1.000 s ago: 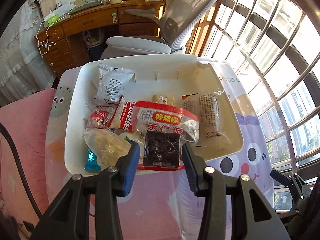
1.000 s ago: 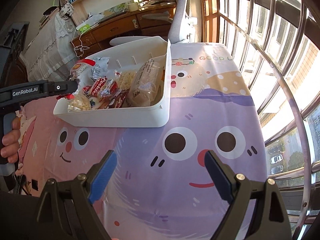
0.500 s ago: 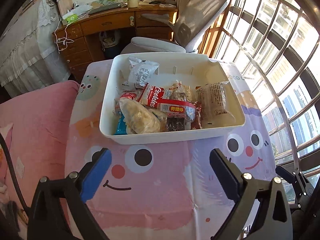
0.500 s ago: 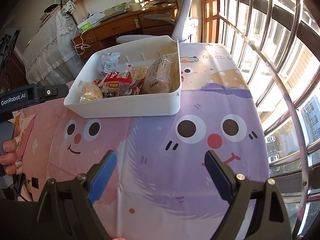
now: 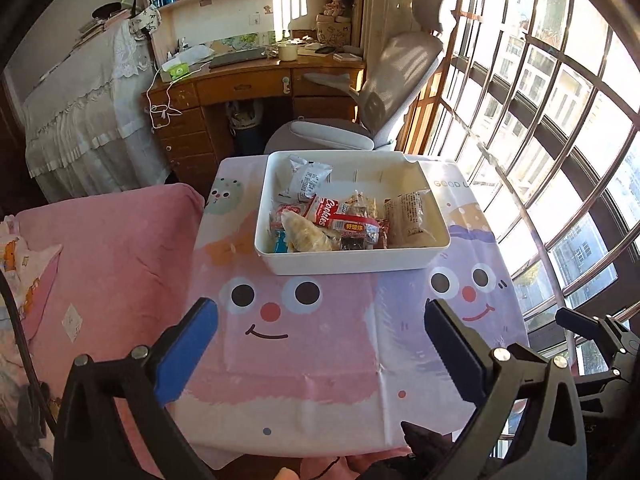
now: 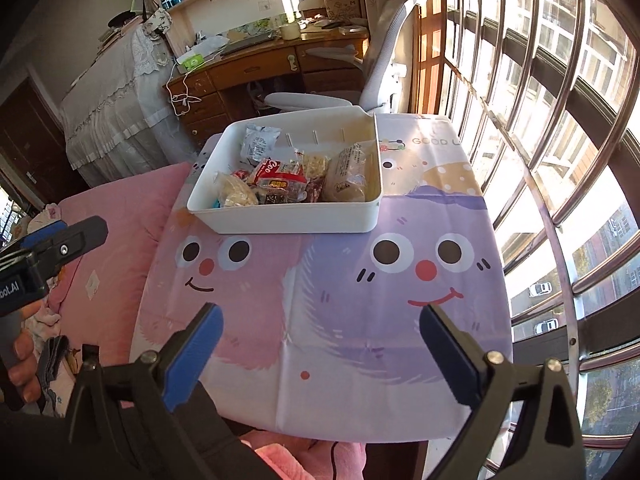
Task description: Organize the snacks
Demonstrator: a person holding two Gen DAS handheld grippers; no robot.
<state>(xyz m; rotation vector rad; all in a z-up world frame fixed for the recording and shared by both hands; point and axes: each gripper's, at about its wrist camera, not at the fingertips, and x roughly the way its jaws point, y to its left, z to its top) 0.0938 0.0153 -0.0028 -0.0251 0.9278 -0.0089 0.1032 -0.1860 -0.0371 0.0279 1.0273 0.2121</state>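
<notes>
Sunlit, the cartoon tablecloth (image 5: 320, 360) carries a white bin (image 5: 352, 262) beyond both released, empty grippers.

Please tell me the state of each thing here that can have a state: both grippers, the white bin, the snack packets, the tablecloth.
Left gripper: open, jaws just opened, nothing between them.
Right gripper: open, jaws just widened, nothing between them.
White bin: upright on the table, no lid, part filled.
Snack packets: all lying in the bin, sealed as far as visible.
Tablecloth: spread flat, bare in front of the bin.
</notes>
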